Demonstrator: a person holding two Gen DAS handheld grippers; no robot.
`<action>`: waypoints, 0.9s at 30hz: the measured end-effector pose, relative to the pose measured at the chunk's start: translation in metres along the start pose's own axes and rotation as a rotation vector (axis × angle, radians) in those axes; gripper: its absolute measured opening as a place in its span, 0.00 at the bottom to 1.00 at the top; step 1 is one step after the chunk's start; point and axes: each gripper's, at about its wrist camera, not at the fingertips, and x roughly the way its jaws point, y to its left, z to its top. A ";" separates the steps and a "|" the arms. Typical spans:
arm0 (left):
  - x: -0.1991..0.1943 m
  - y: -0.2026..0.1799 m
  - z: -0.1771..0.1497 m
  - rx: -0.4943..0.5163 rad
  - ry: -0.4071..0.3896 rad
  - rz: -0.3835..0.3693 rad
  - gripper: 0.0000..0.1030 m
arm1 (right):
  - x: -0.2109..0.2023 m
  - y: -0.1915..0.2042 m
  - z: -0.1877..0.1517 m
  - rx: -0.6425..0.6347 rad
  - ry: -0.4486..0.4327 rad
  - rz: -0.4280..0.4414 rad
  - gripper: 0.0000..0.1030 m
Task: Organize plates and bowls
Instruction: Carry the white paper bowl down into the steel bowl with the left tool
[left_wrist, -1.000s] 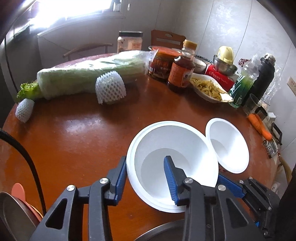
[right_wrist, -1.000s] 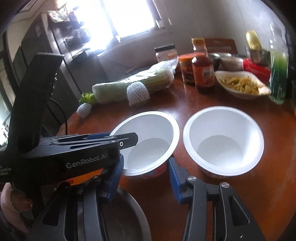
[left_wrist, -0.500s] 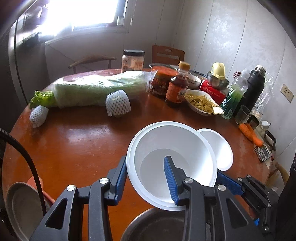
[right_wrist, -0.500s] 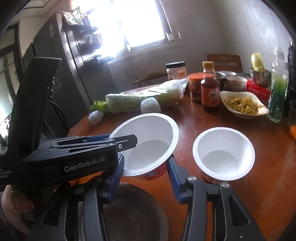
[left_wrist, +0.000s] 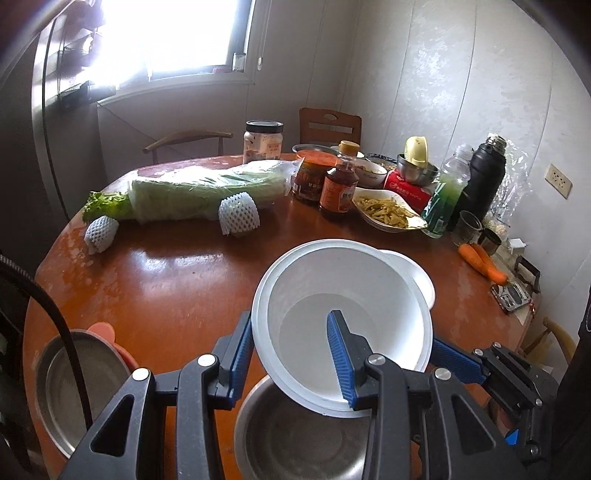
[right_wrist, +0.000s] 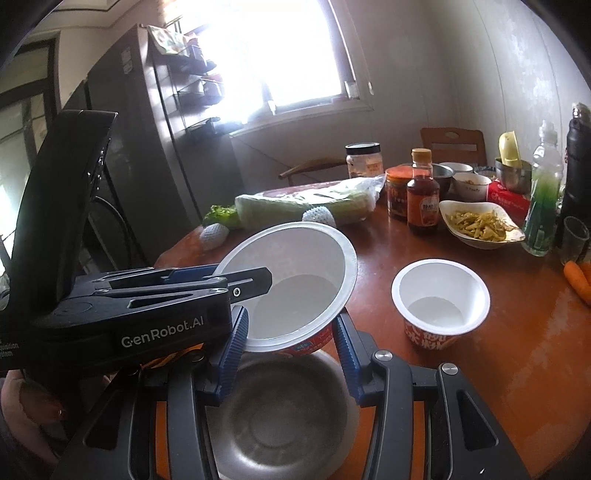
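While left jaws pinch the white bowl (left_wrist: 343, 321) aloft, right jaws stand spread.

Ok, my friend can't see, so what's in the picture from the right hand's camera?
The left gripper holds a big white noodle bowl, tilted, above a metal bowl. A smaller white noodle cup stands on the brown table, with food and bottles farther back.

A glossy, reflective finish is shown by the brown wooden table (left_wrist: 177, 280). The white paper noodle bowl (left_wrist: 343, 314) looks smooth and matt inside. Dull brushed metal is seen on the steel bowl (right_wrist: 284, 421). Ribbed blue pads (left_wrist: 341, 354) are seen on the gripper.
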 end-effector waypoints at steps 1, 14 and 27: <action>-0.003 -0.001 -0.003 0.003 0.001 0.001 0.39 | -0.004 0.002 -0.002 -0.003 0.001 0.000 0.48; -0.017 -0.008 -0.048 0.006 0.055 0.021 0.39 | -0.029 0.019 -0.038 -0.041 0.067 0.012 0.48; -0.004 -0.009 -0.071 0.007 0.116 0.038 0.39 | -0.024 0.020 -0.061 -0.057 0.137 0.010 0.49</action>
